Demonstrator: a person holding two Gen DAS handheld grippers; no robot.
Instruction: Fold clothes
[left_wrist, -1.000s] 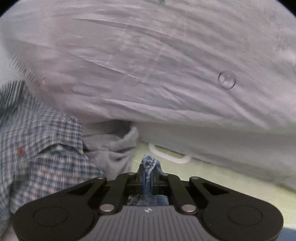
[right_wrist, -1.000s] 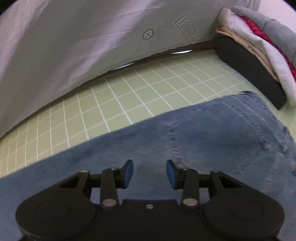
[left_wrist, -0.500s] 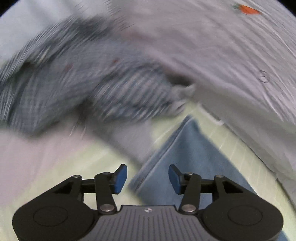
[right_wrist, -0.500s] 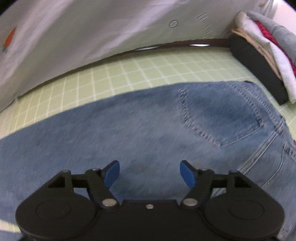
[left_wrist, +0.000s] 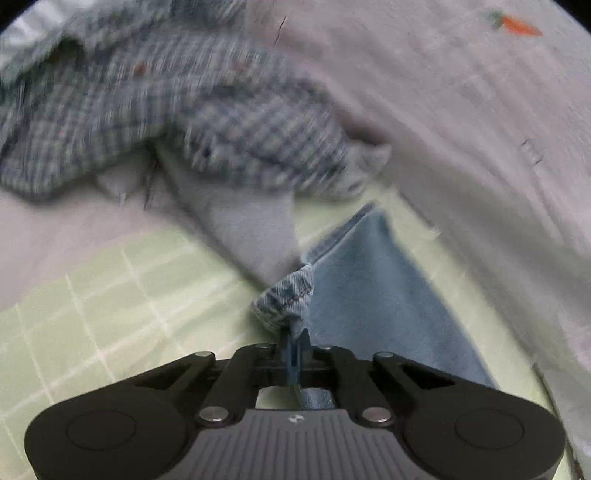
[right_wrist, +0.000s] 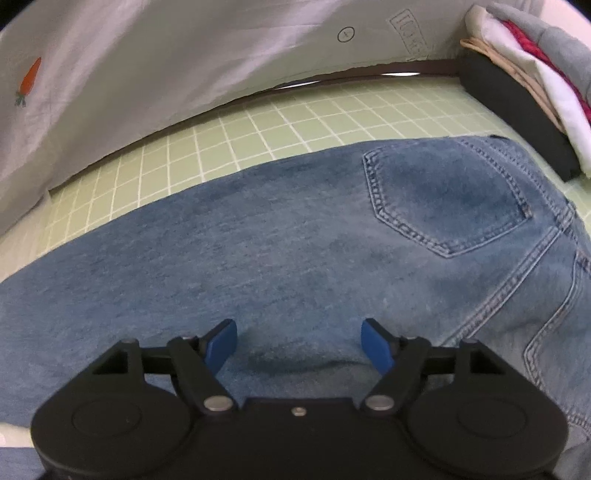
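Blue jeans (right_wrist: 295, 251) lie flat on the green grid mat (right_wrist: 258, 125), back pocket up at the right. My right gripper (right_wrist: 298, 341) is open, just above the denim at mid-leg, holding nothing. In the left wrist view my left gripper (left_wrist: 294, 345) is shut on the bunched hem of a jeans leg (left_wrist: 288, 299); the rest of that leg (left_wrist: 376, 295) runs away along the mat (left_wrist: 92, 295).
A plaid shirt (left_wrist: 166, 110) and a grey garment (left_wrist: 251, 225) lie heaped beyond the left gripper. A white sheet with a carrot print (right_wrist: 147, 62) hangs along the back. A stack of folded clothes (right_wrist: 524, 77) sits at the far right.
My left gripper was open above the jeans leg half a second ago and has now closed on its hem. My right gripper has opened wider and pulled back over the jeans.
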